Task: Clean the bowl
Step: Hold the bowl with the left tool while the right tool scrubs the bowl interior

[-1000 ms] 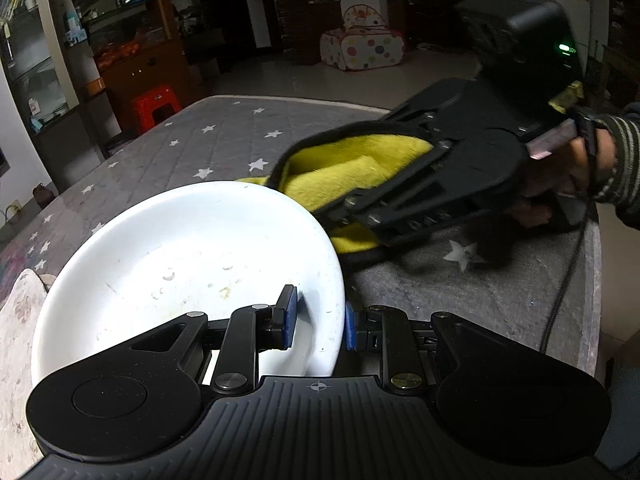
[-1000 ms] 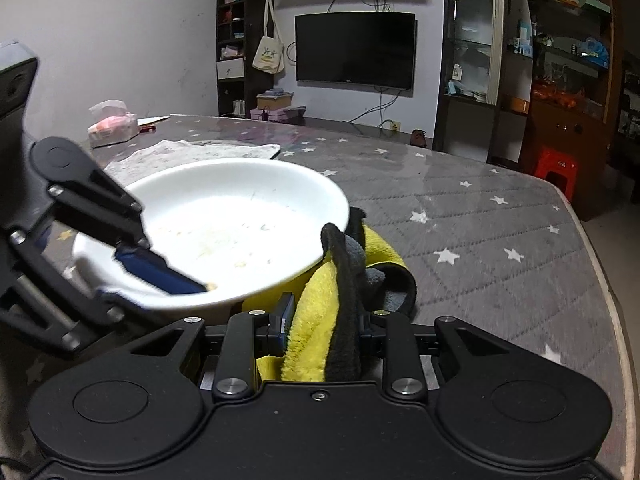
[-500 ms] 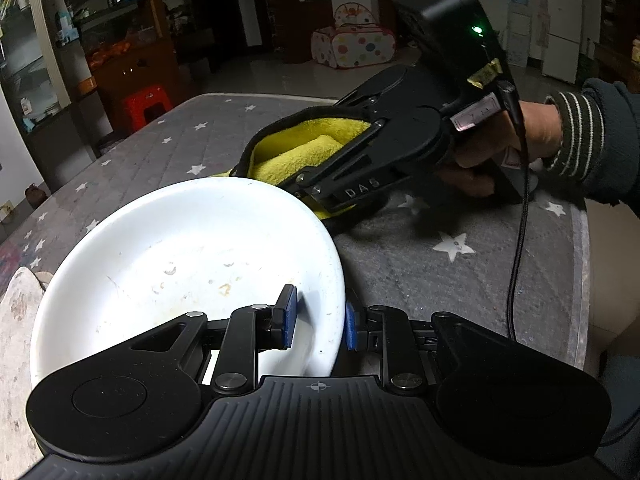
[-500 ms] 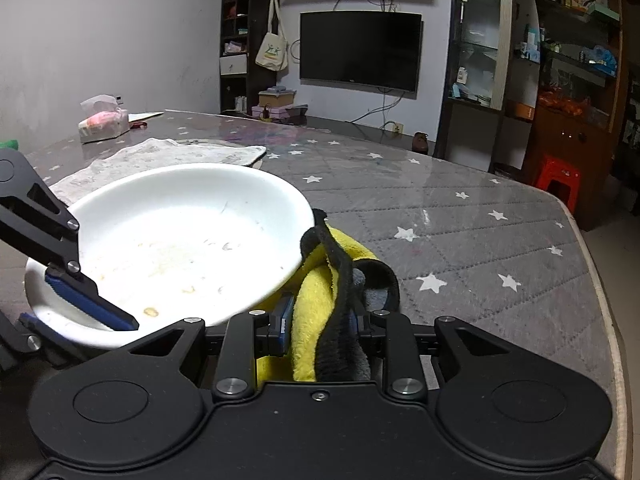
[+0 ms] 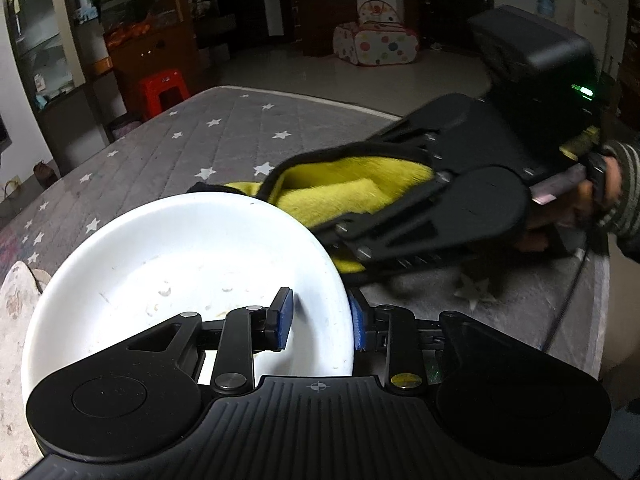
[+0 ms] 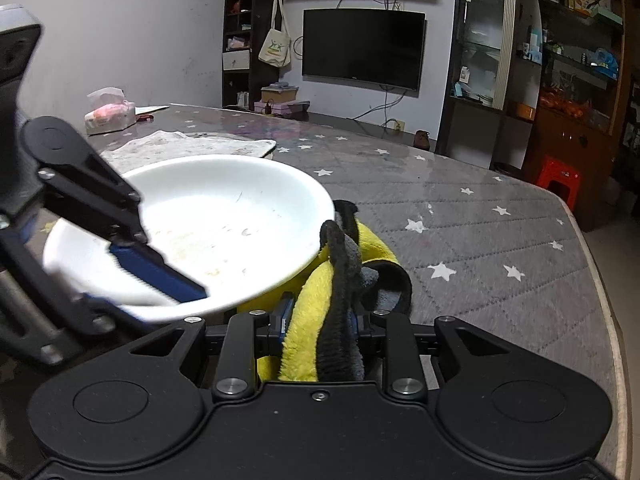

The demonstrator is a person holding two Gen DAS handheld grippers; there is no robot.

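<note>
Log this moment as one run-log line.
left gripper: jaws opening, astride bowl rim | right gripper: shut on yellow cloth, beside bowl | crumbs remain in bowl

Left hand-held gripper opening (rim between), right hand-held gripper clamped

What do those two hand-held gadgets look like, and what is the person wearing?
Both are matte black plastic. The left gripper has a ribbed base, silver and brass screws, and blue-padded fingers. The right gripper is built alike; its boxy top shows a green light, and a black cable trails from it. The person's sleeve is dark with pale stripes.
</note>
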